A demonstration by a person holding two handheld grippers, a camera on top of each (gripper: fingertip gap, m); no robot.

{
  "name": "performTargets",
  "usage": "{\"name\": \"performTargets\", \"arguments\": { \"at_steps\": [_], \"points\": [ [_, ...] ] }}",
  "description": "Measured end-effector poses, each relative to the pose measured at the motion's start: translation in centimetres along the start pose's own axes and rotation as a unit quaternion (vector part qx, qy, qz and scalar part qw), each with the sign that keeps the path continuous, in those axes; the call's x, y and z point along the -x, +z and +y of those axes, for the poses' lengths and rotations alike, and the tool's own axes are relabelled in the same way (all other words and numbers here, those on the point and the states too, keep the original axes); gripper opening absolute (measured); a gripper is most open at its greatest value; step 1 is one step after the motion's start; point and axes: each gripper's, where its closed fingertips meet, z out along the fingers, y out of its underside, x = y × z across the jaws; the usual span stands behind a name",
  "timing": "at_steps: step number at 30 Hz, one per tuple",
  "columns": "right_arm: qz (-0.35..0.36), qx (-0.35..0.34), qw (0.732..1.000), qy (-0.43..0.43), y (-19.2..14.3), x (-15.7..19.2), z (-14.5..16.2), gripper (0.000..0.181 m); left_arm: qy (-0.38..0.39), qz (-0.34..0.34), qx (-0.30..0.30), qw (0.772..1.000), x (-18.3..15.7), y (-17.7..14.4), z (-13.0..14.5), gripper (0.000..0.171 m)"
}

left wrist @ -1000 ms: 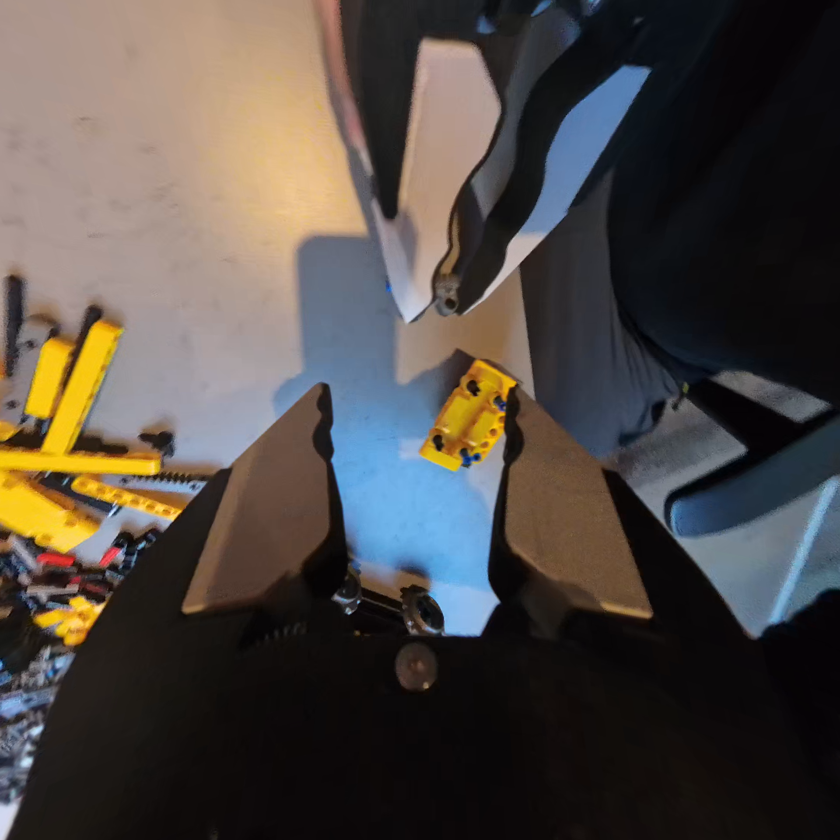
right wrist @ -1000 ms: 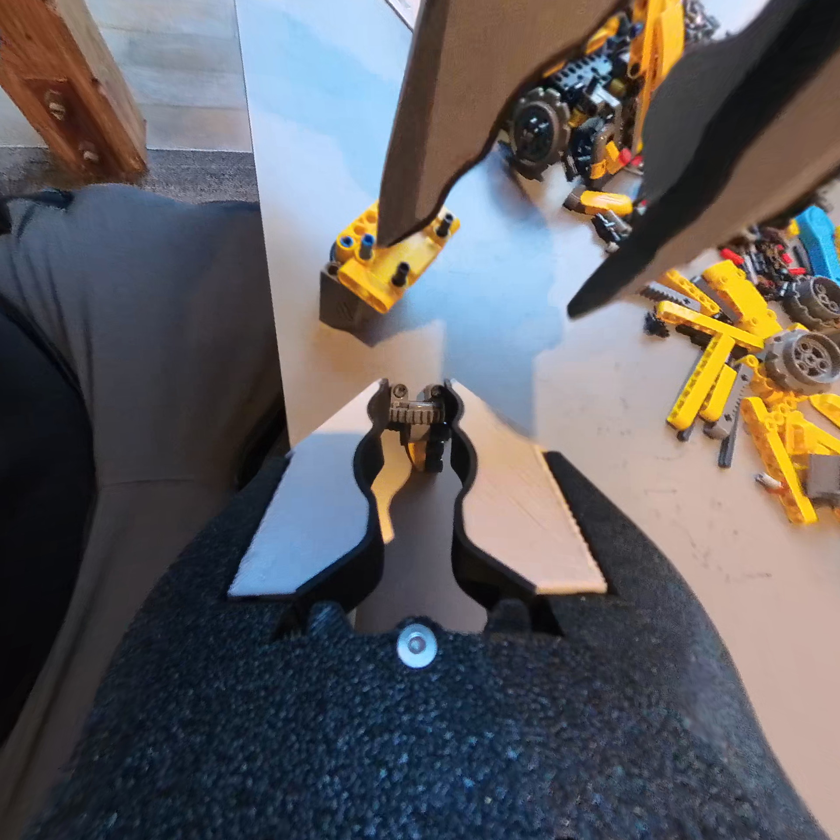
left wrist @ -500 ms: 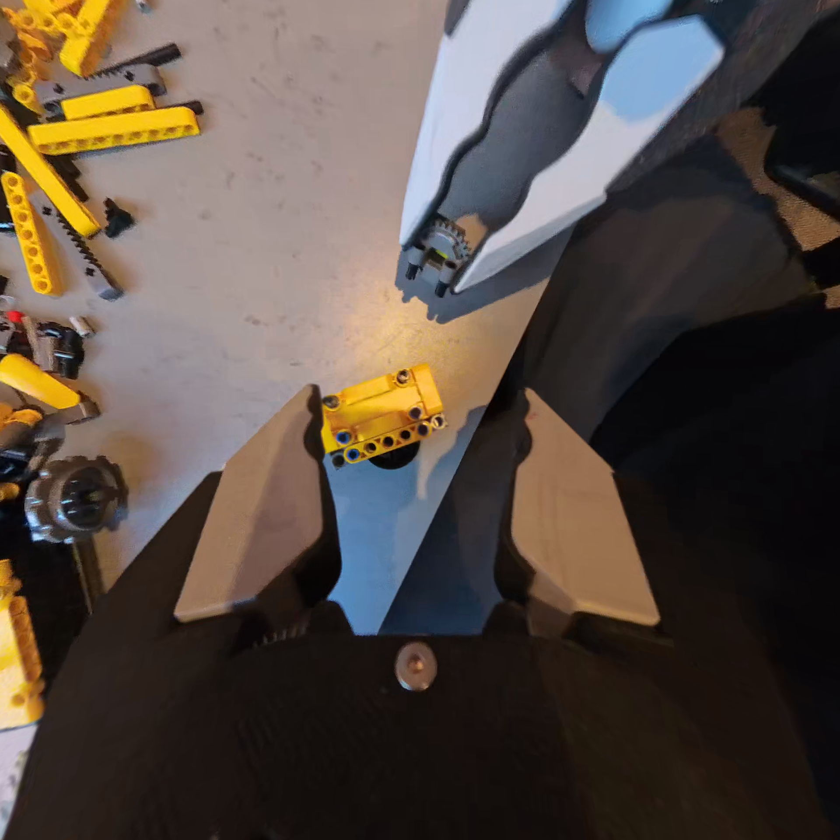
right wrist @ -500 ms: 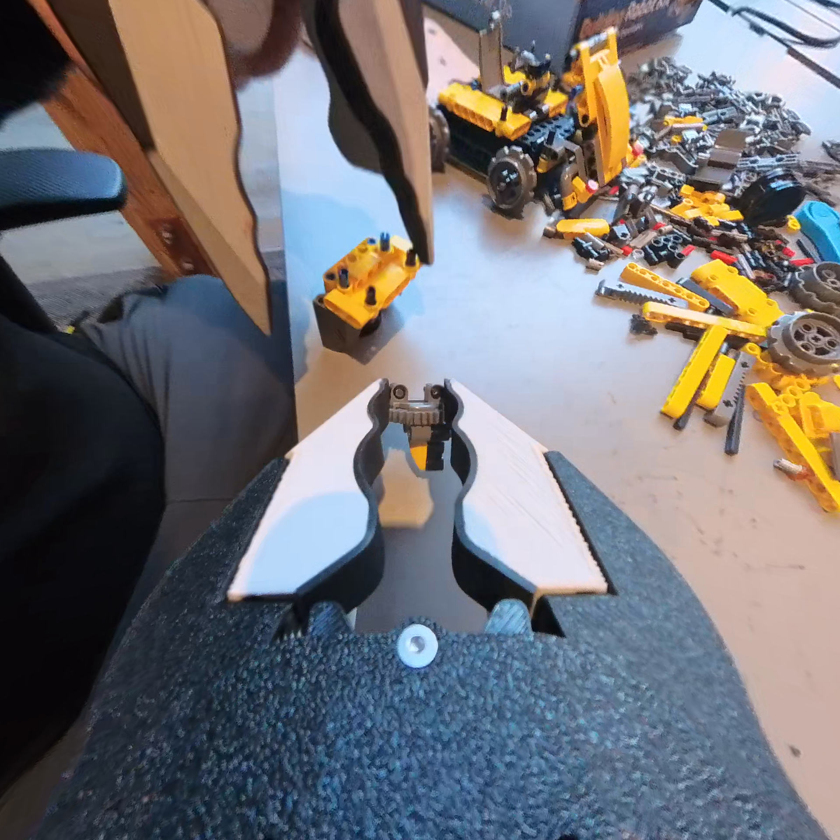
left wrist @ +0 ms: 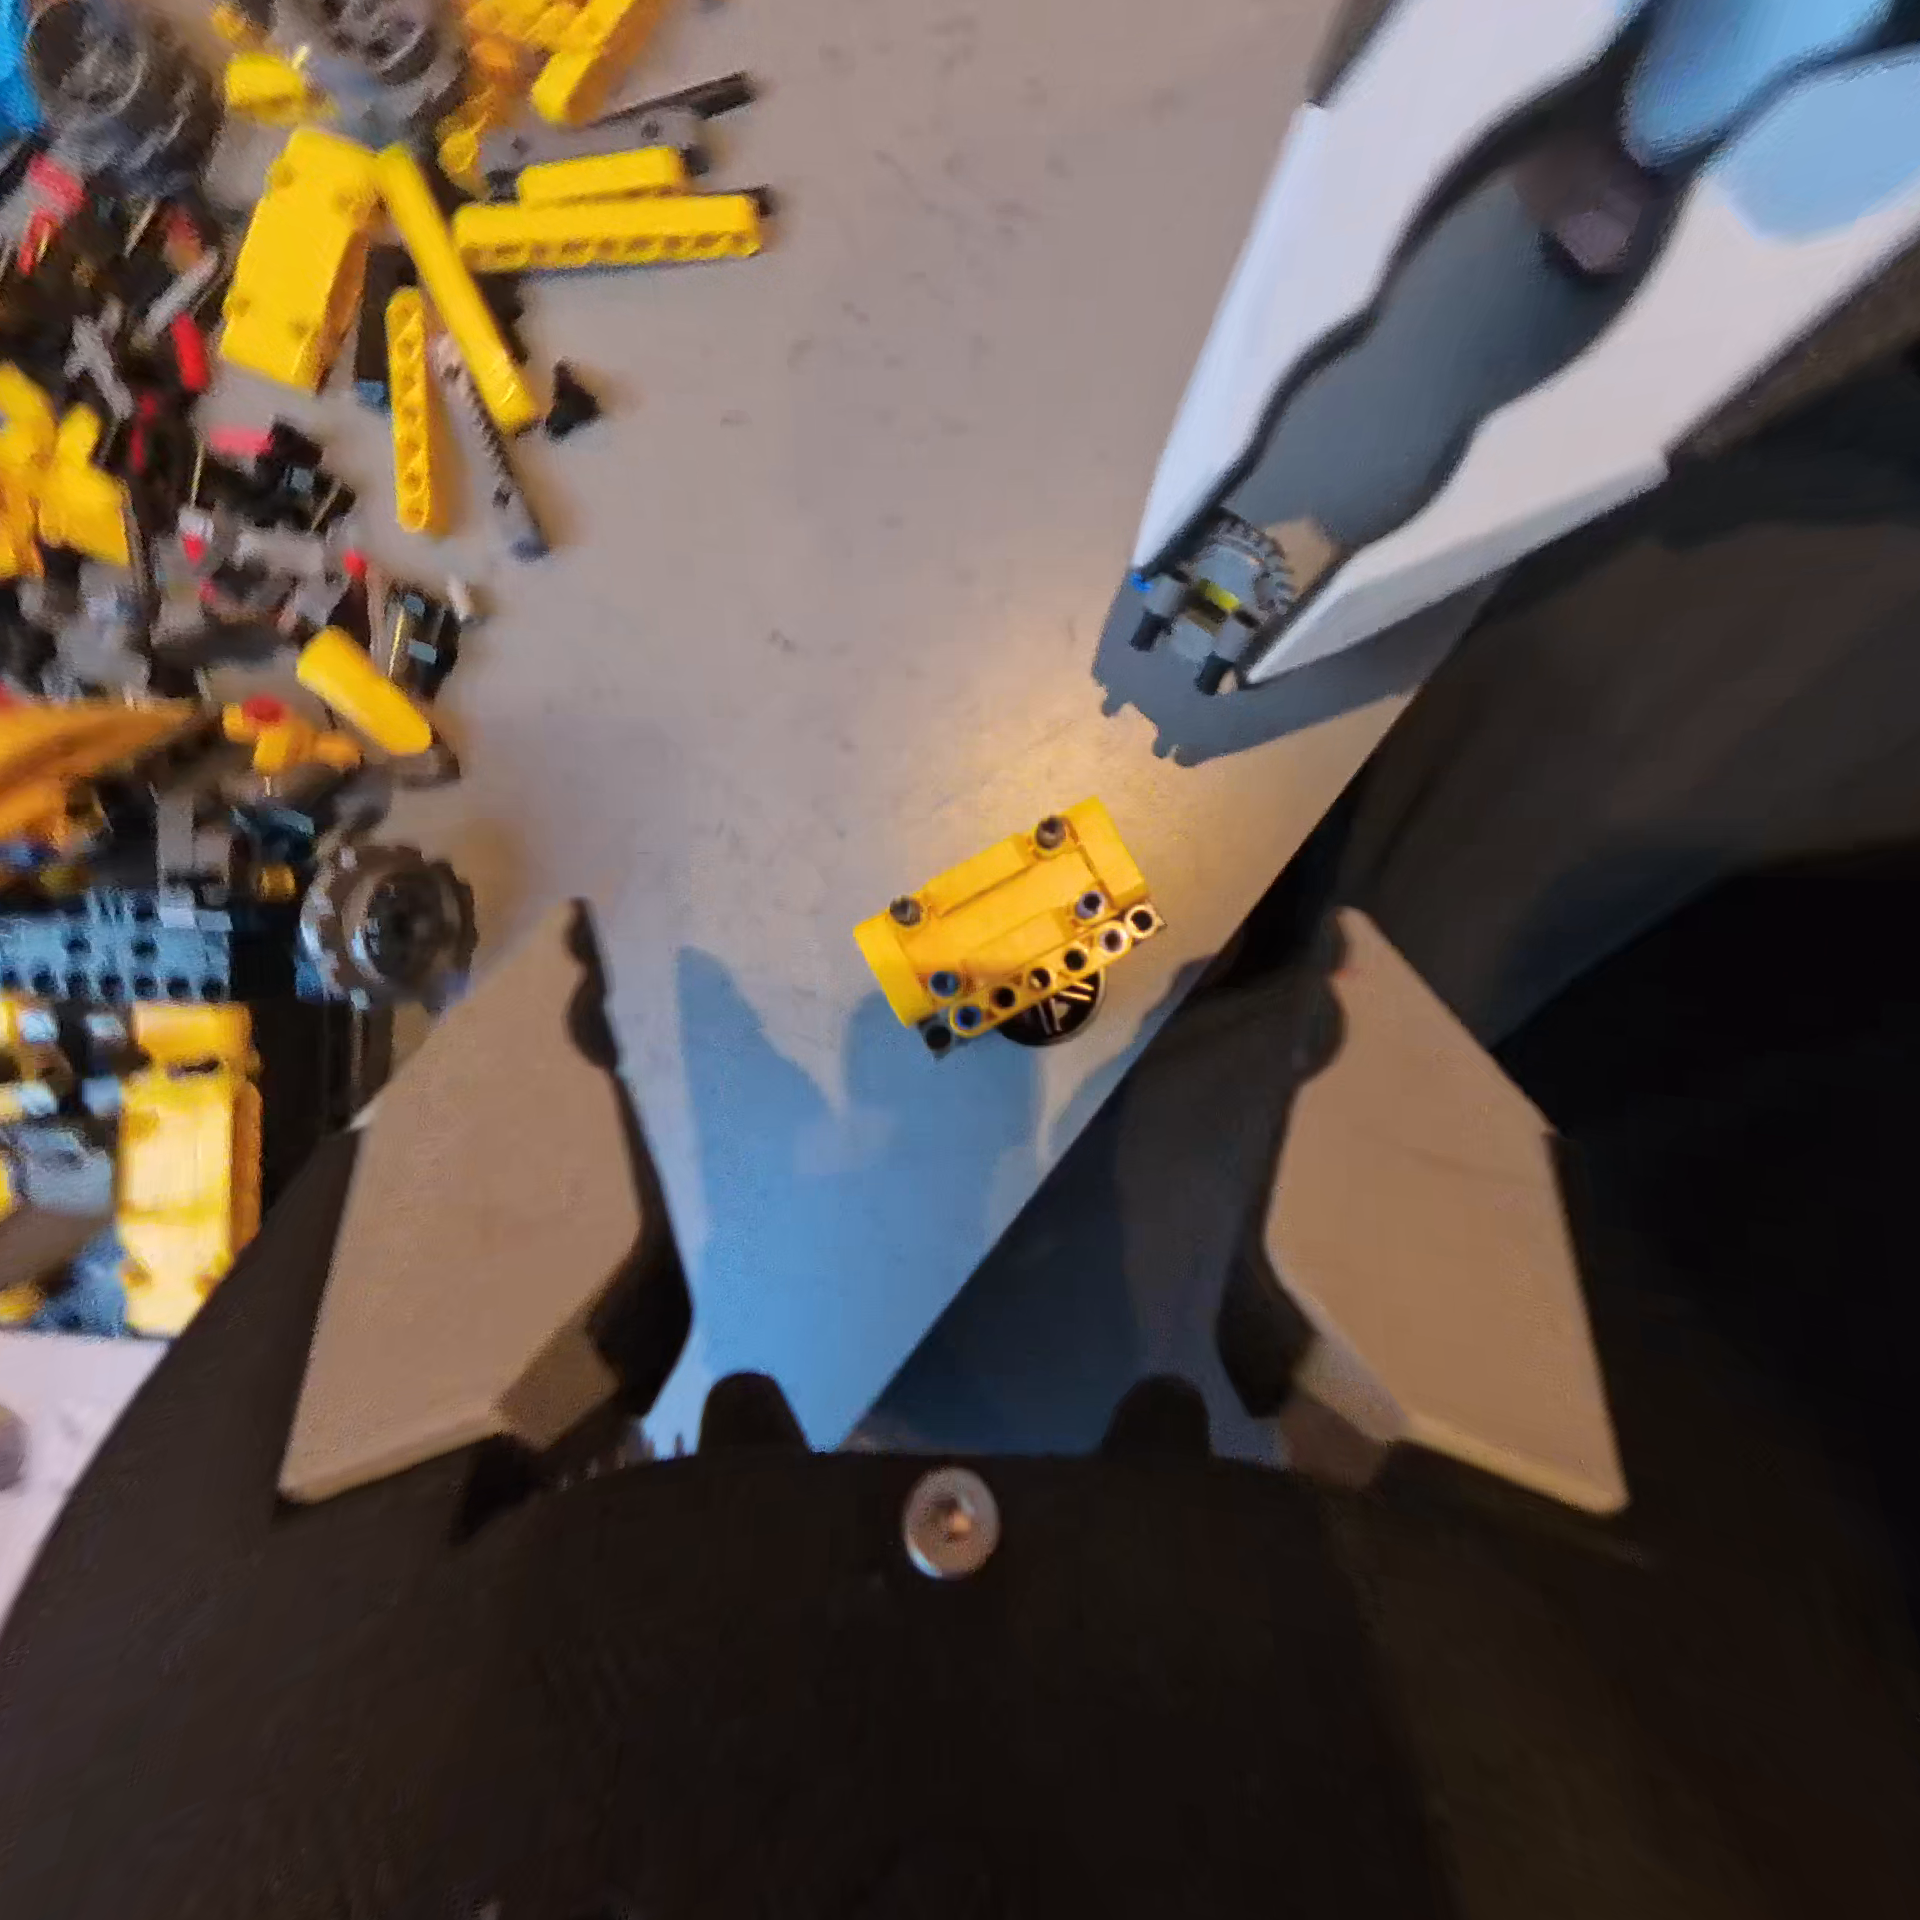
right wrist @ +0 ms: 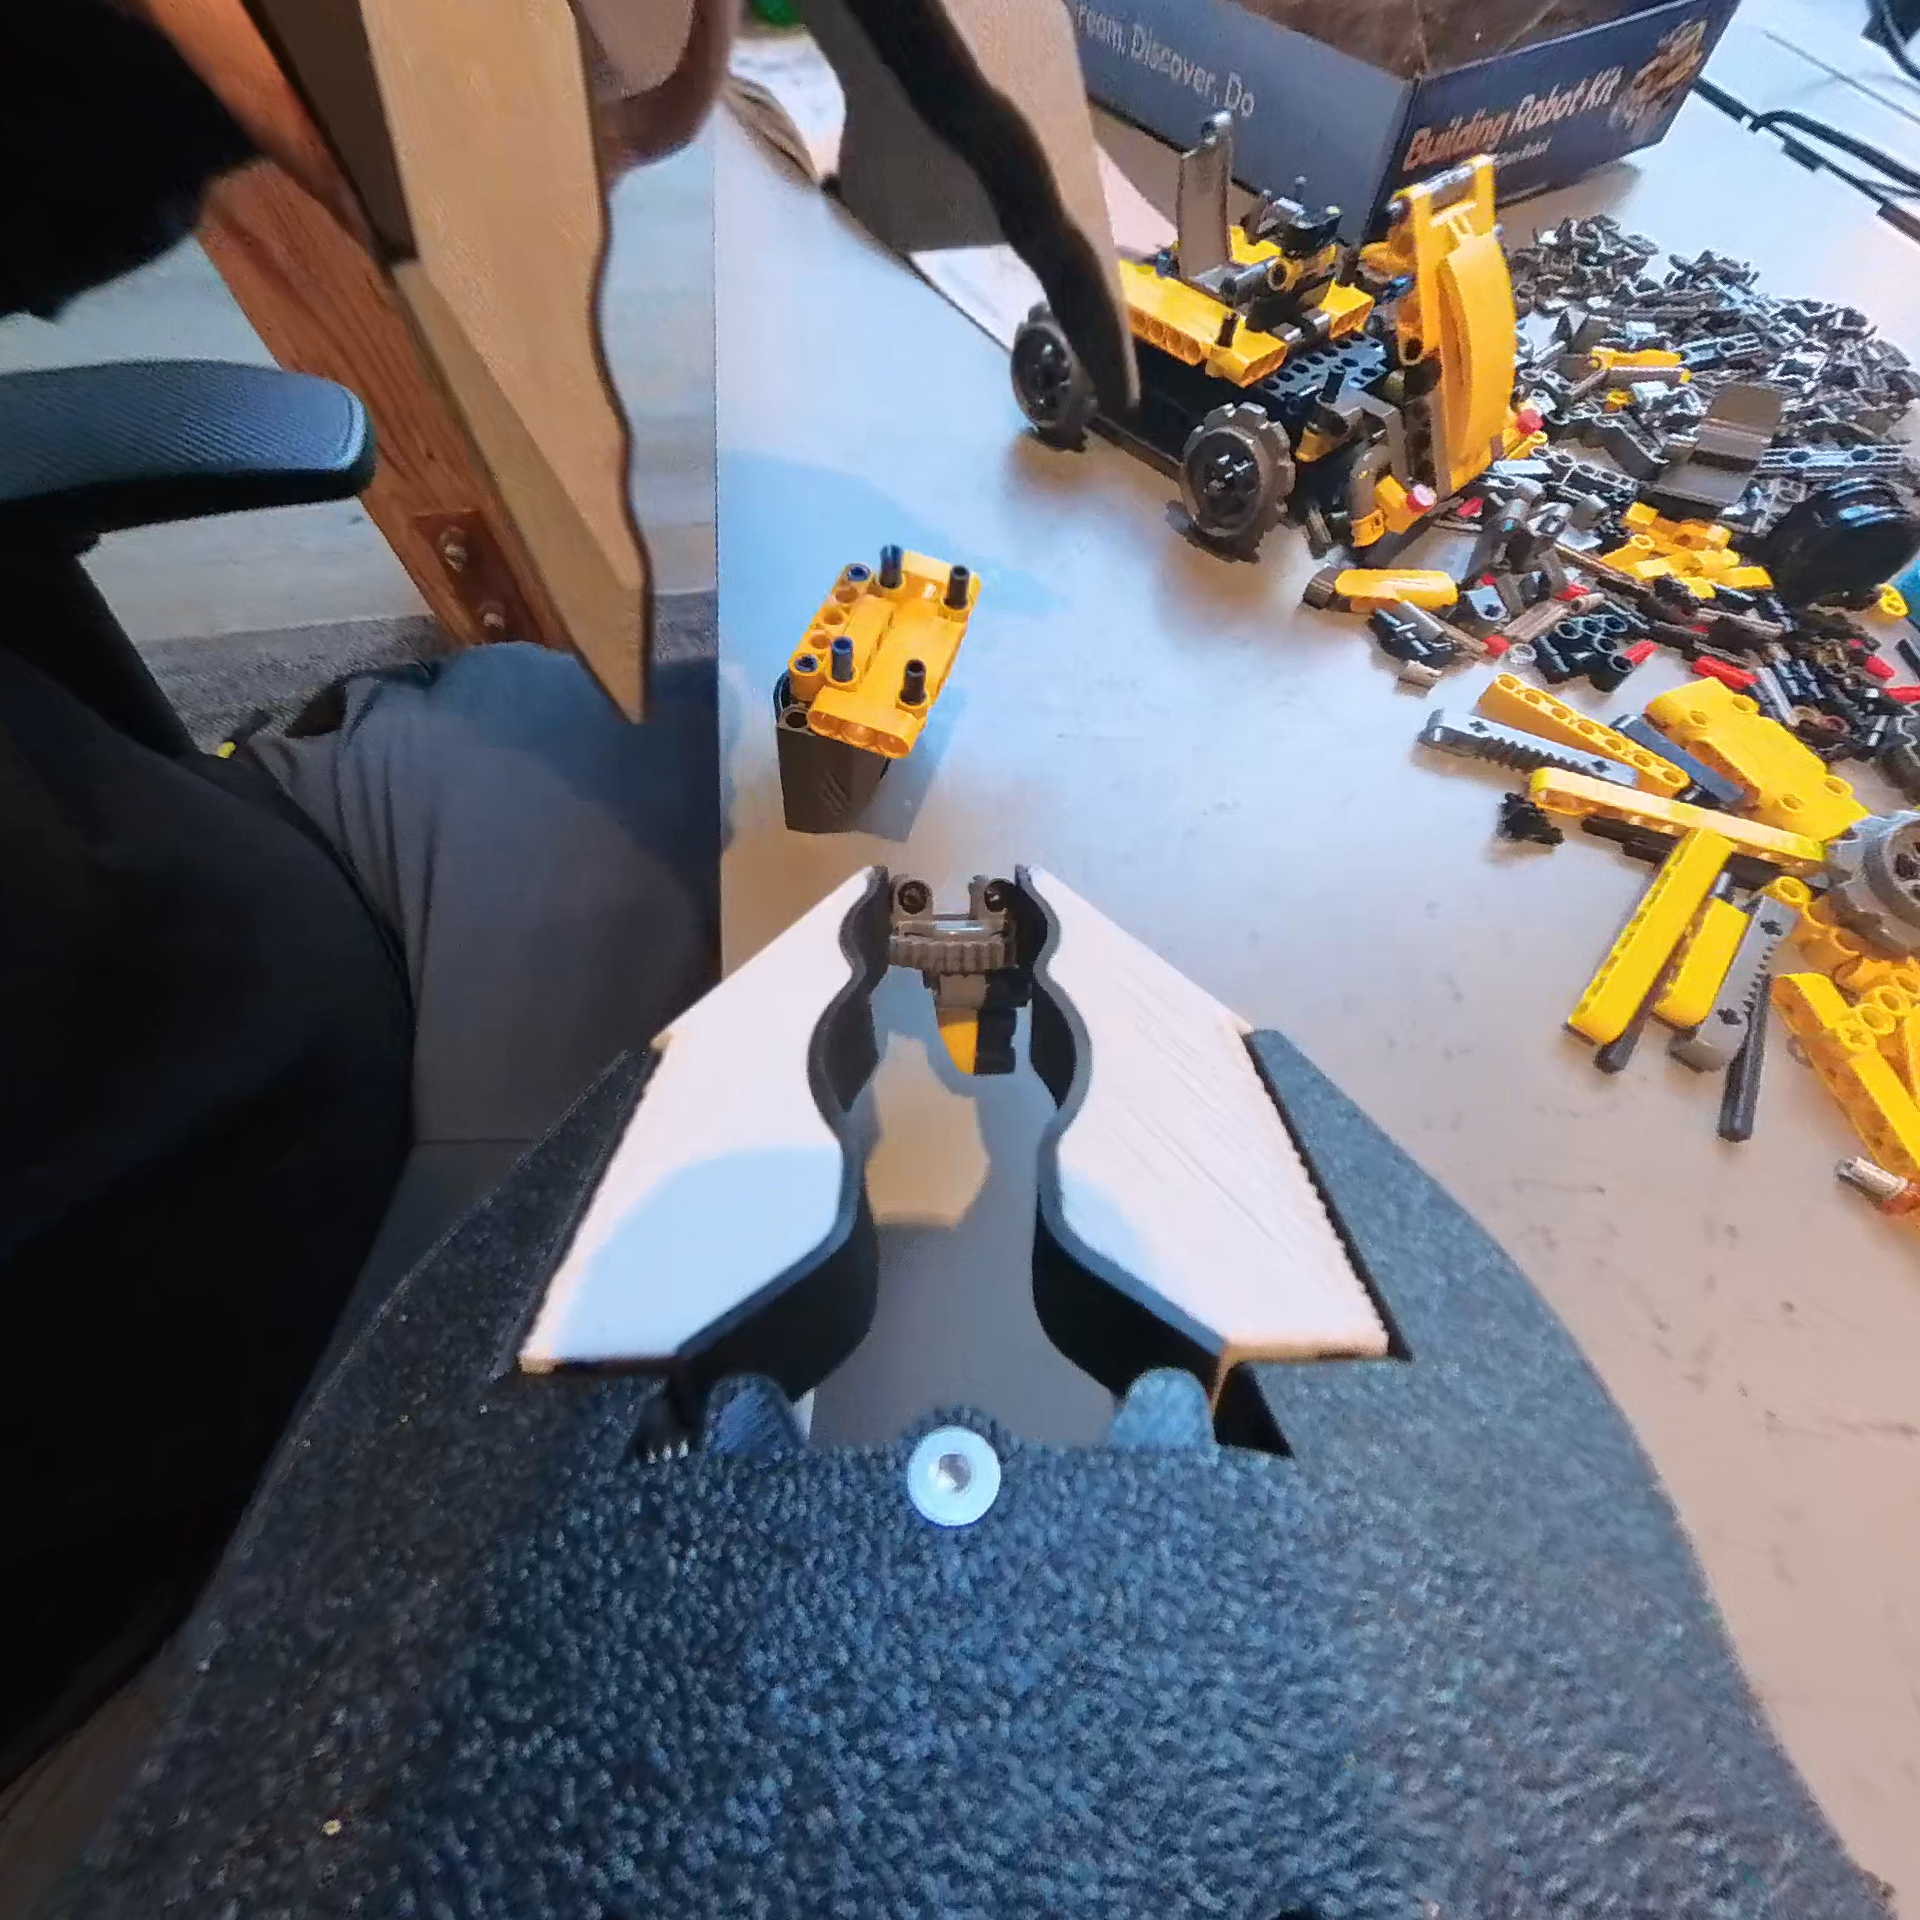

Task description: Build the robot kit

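Observation:
A small yellow beam block [left wrist: 1003,925] with black and blue pins stands on a dark base near the table's edge; it also shows in the right wrist view [right wrist: 883,660]. My left gripper [left wrist: 956,935] is open and empty, held above the block with a finger on either side of it. My right gripper [right wrist: 951,894] is shut on a small grey gear piece [right wrist: 948,940] with a yellow and black part behind it, a short way before the block. In the left wrist view the right gripper [left wrist: 1195,634] hovers just beyond the block.
A yellow and black wheeled model [right wrist: 1299,364] and a dark cardboard box [right wrist: 1455,94] stand at the back. Loose yellow, grey and black parts [right wrist: 1714,748] litter the right side. The table edge [right wrist: 717,623] runs by a person's grey-trousered leg [right wrist: 520,831], a chair armrest [right wrist: 166,436] and a wooden post [right wrist: 343,364].
My left gripper has risen and swung over the yellow block, which now lies farther off between its fingers, and its jaws stand wider. My right gripper keeps the gear piece and has drawn back a little.

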Motion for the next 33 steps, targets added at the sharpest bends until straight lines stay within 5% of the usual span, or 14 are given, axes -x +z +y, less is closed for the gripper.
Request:
{"name": "performTargets", "arguments": {
  "at_steps": [3, 6, 16, 21, 26, 33],
  "points": [
    [0.010, 0.012, 1.000, -0.011, 0.2, 0.1, 0.2, 0.023, -0.078, 0.009, -0.057, 0.995, -0.7, -0.5, 0.1, 0.136],
    [0.005, 0.000, 1.000, 0.021, 0.4, 0.2, -0.4, 0.023, -0.107, 0.017, -0.107, 0.988, -1.0, -0.4, -0.4, 0.113],
    [0.012, -0.007, 0.999, 0.042, 0.4, 0.3, -0.6, 0.023, -0.058, 0.011, -0.026, 0.998, -1.9, 2.7, 1.3, 0.071],
    [0.008, -0.012, 0.999, 0.040, 0.3, 0.5, -0.7, 0.023, 0.065, 0.100, -0.009, 0.993, -2.9, 3.1, 1.0, 0.069],
    [-0.002, -0.006, 0.999, 0.048, 0.3, 1.0, -0.5, 0.023, 0.234, 0.197, 0.025, 0.952, -2.7, 4.4, 2.2, 0.068],
    [-0.007, 0.001, 0.998, 0.058, 0.4, 1.1, -0.2, 0.023, 0.255, 0.216, 0.011, 0.942, -2.6, 4.3, 2.2, 0.068]
  ]
}}
